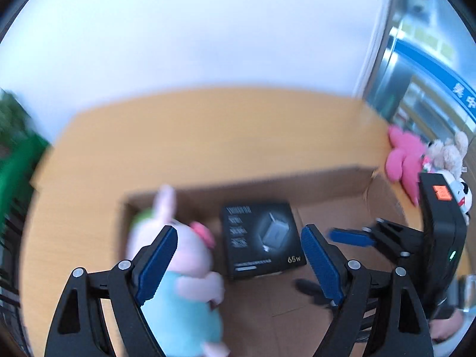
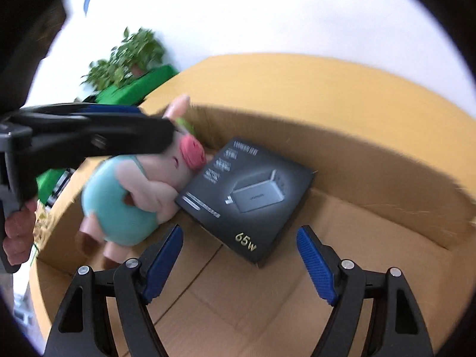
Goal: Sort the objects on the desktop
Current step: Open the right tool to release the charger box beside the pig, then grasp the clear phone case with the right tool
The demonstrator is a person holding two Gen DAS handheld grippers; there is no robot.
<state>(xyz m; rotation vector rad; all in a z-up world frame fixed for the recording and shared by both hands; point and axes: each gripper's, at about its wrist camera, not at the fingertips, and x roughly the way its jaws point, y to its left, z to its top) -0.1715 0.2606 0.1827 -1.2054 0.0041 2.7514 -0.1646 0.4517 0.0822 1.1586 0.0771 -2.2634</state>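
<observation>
Blue-padded fingers point(image 1: 157, 260) of the left gripper point(image 1: 238, 261) fill the foreground, spread wide with nothing clamped between them. Just behind the left-hand pad sits the plush pig point(image 1: 184, 270), in its teal dress, down in the cardboard box point(image 1: 327, 178) at the left end, its head toward the far wall and its feet toward the near edge, so its long axis runs roughly along the fingers. Beside it, touching its arm, lies the black charger box point(image 1: 261, 238), flat on the box floor near the middle. Over on the other side, the right gripper point(image 2: 238, 264) is open wide too and empty, hovering over bare cardboard with the charger box just ahead between its pads. My call: the left gripper is nearer the pig, which lies off to its left rather than centred. More plush toys point(image 1: 428, 160) wait beyond the box's right end.
</observation>
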